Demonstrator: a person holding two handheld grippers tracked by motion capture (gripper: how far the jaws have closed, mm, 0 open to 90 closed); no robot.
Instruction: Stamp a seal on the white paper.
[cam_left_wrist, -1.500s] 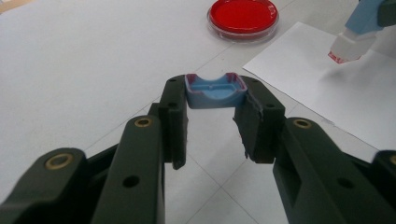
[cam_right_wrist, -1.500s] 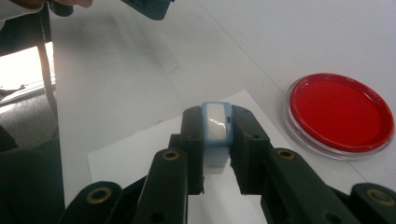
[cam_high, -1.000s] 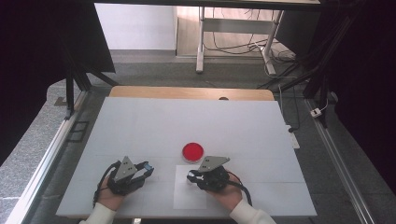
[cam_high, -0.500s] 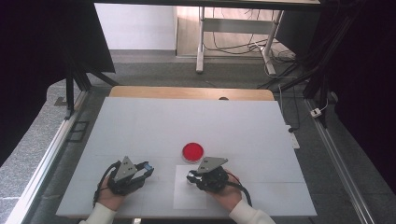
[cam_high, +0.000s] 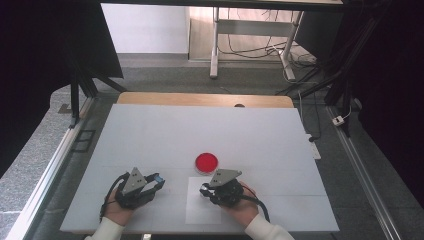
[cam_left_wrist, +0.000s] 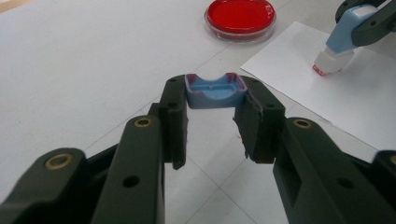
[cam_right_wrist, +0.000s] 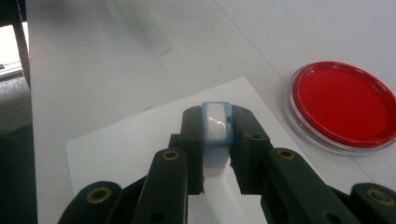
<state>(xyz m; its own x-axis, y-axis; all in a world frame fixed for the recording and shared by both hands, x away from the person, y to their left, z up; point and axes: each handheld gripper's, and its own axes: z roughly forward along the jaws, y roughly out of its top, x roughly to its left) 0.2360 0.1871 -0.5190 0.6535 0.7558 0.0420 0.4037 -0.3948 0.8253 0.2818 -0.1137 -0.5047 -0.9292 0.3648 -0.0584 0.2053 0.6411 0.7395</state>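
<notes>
Stamp (cam_right_wrist: 215, 135): light blue body with a white top panel, clamped between the right gripper's (cam_right_wrist: 215, 154) jaws. Its red-edged base end (cam_left_wrist: 323, 68) points down onto the paper (cam_high: 200, 207), touching or just above it; contact cannot be made out for certain. The paper, a white sheet, lies flat on the white table (cam_high: 150, 140) at the near edge, under the right gripper (cam_high: 216, 191).

Cap (cam_left_wrist: 215, 91): small blue piece with reddish rim, open side up, pinched at the tips of the left gripper's (cam_left_wrist: 212, 116) jaws. The jaws stand narrow, pressing the cap from both sides. It hangs above bare table, left of the paper.

Left gripper (cam_high: 150, 184) sits near the front edge, well apart from the right one, both held in a person's hands.

Dish (cam_high: 206, 162): round, clear-walled, filled red, on the table just beyond the paper's far edge, between the two grippers and a little farther out. In the right gripper view it lies right of the stamp, apart from it.
</notes>
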